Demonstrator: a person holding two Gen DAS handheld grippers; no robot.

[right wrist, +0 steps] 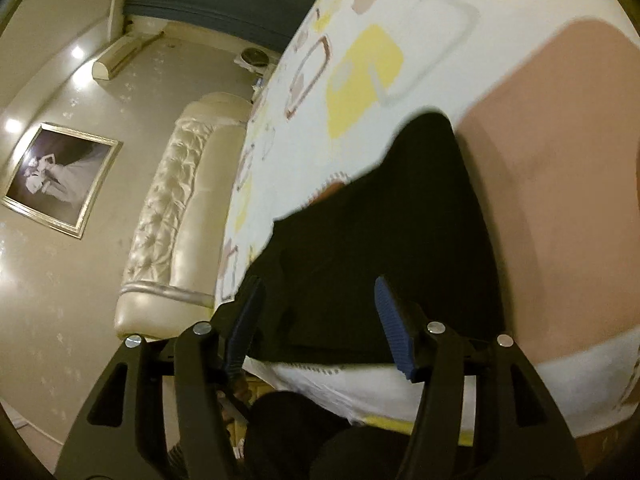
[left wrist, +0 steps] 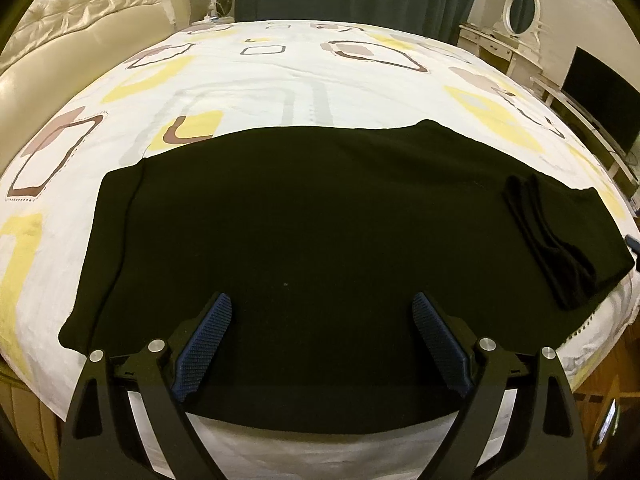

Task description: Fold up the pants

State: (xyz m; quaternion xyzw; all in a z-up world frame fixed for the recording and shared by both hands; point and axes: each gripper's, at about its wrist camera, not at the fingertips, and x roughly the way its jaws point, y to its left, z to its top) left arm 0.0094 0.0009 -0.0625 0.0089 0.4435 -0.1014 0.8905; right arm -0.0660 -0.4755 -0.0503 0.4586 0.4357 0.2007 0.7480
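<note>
Black pants (left wrist: 312, 220) lie flat across the near side of the bed, stretched left to right, with a bunched fold at their right end (left wrist: 560, 240). My left gripper (left wrist: 322, 308) is open and empty, hovering over the near middle of the pants. In the right wrist view, tilted sideways, one end of the pants (right wrist: 380, 240) lies on the bed. My right gripper (right wrist: 318, 292) is open over that end, its fingers on either side of the cloth and not closed on it.
The bed sheet (left wrist: 280, 80) is white with yellow and brown shapes. A cream padded headboard (left wrist: 80, 32) is at the left. A dressing table with a mirror (left wrist: 516, 12) and a dark screen (left wrist: 600, 100) stand at the right. The bed's near edge (left wrist: 320, 440) is below the pants.
</note>
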